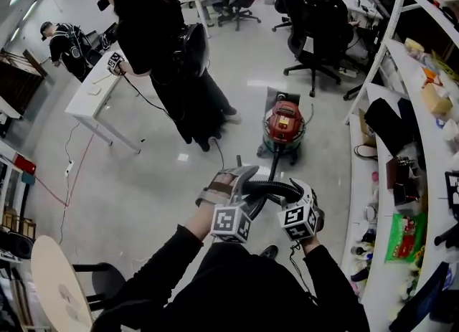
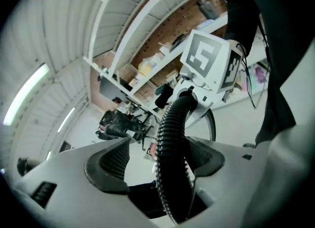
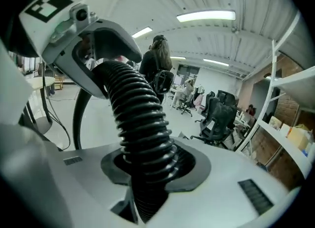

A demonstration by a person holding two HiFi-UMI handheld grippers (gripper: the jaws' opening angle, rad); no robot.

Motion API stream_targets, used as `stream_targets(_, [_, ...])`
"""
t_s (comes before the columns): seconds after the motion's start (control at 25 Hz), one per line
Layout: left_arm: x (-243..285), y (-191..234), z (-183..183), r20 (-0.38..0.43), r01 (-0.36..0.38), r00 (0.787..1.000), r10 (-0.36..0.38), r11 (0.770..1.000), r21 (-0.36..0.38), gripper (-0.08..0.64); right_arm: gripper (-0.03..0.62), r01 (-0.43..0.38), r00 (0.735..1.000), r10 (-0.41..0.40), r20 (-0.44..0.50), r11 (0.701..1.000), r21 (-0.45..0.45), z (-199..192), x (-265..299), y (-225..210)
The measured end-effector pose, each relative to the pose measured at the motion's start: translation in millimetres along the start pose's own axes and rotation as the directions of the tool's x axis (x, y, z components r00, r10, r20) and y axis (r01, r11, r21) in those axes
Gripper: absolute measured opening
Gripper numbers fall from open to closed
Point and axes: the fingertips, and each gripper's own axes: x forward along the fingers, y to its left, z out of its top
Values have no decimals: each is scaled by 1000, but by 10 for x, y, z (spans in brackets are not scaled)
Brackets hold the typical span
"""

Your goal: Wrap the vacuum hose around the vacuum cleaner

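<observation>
The red vacuum cleaner stands on the floor ahead of me. Its black ribbed hose comes back to my hands and spans both grippers. My left gripper is open: in the left gripper view the hose rests against the right-hand pad, with a gap to the other pad, the gripper not clamping. My right gripper is shut on the hose, its pads pressing the ribs in the right gripper view. Each gripper shows in the other's view, close by.
A person in black stands by a white table left of the vacuum, a cable trailing on the floor. Office chairs sit behind it. Cluttered shelves line the right side. A round stool is at lower left.
</observation>
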Motion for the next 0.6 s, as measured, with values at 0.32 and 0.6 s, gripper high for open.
stream_targets(0.32, [-348,-343,-1246,-166,-199,977,133,854,-481,345,156,-45,998,49,-44,994,102,-85,363,-347])
stream_targets(0.6, [273,-1081,-2608,-280,-144,954,-108,653,-744,345,156,-37,996,59,-65,954,298,90,578,-821])
